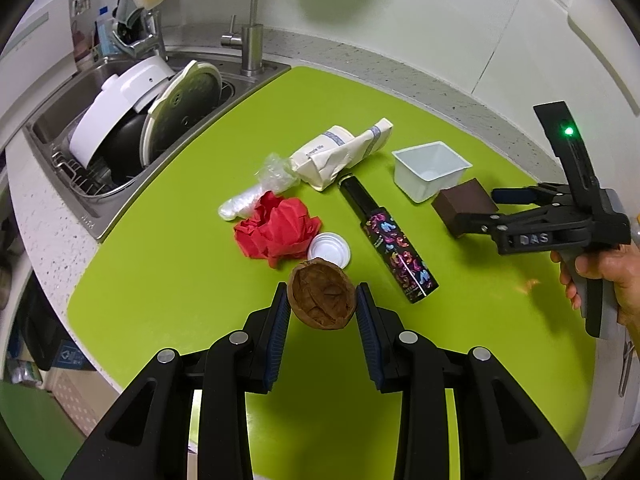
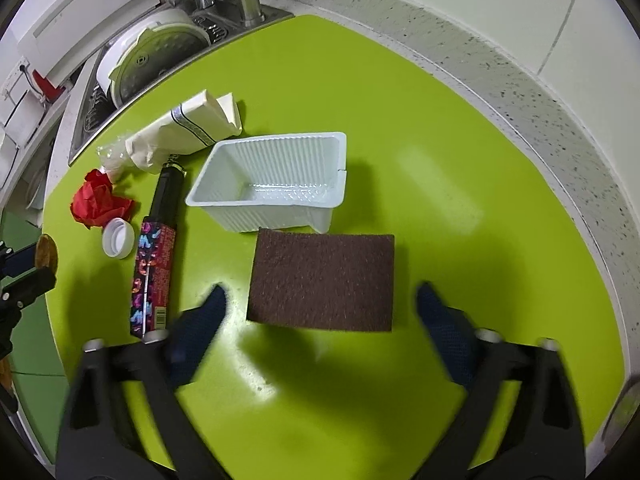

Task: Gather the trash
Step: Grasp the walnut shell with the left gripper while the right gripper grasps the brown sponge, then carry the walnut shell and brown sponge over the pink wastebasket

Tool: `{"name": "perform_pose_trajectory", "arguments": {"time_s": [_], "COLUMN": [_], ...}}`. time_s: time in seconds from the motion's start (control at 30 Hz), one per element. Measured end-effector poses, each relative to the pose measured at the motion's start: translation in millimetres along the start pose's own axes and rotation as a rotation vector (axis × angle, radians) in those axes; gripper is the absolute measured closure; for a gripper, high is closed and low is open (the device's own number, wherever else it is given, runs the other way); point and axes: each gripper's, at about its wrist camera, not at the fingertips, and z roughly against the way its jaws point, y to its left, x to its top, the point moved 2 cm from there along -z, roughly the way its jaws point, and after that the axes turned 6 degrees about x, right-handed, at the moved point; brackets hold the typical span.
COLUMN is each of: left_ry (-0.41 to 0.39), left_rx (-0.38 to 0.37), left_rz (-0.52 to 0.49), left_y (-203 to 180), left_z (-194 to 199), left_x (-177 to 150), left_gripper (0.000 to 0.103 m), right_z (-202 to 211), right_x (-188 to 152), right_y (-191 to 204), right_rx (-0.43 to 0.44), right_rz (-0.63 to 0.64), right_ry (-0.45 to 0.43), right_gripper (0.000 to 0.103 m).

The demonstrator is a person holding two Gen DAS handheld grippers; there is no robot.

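With the left gripper (image 1: 323,308) clenched on the walnut shell (image 1: 322,297), the right gripper's (image 2: 320,300) released fingers (image 2: 434,312) straddle the brown sponge (image 2: 322,280) at lower centre — best lowered squarely before squeezing.

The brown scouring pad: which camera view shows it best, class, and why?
The right wrist view: the brown scouring pad lies flat, its whole top visible between the right gripper's open jaws. The left wrist view shows it small, partly behind a finger.

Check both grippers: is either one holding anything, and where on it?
The left gripper holds a walnut shell half, pads pressed on its opposite outer sides. The right gripper holds nothing: its fingers straddle the brown scouring pad without touching.
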Motion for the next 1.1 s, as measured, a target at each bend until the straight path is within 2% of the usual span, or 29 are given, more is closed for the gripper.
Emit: {"name": "perform_pose_trajectory", "arguments": {"time_s": [0.27,0.47,0.57,0.87,1.1], "left_ry": [-0.003,-0.015,-0.029,-0.073,-0.101], "left_rx": [0.001,-0.007,-0.009,0.017,0.091], "left_rz": [0.006,0.004,0.006,0.049,0.137], "left_y": [1,0,1,23,68], "left_z": [0,8,17,57,97], "left_x": [2,1,-1,-25,-63], "left_gripper": [0.07,0.07,0.07,0.07,0.07], "right_z": [6,30,47,87,93], "right_x": [-4,-15,-22,-37,-41], "right_y": [0,6,22,104,190], "right_rx": [0.009,0.004,0.005,0.058,0.156], "right_rz": [0.006,0.003,0.035,0.167,0.298], "right_ry": [-0.018,-0.047,-0.067,-0.132,-0.145], "right_gripper": [0.032,0.032,0.032,0.032,0.032]}}
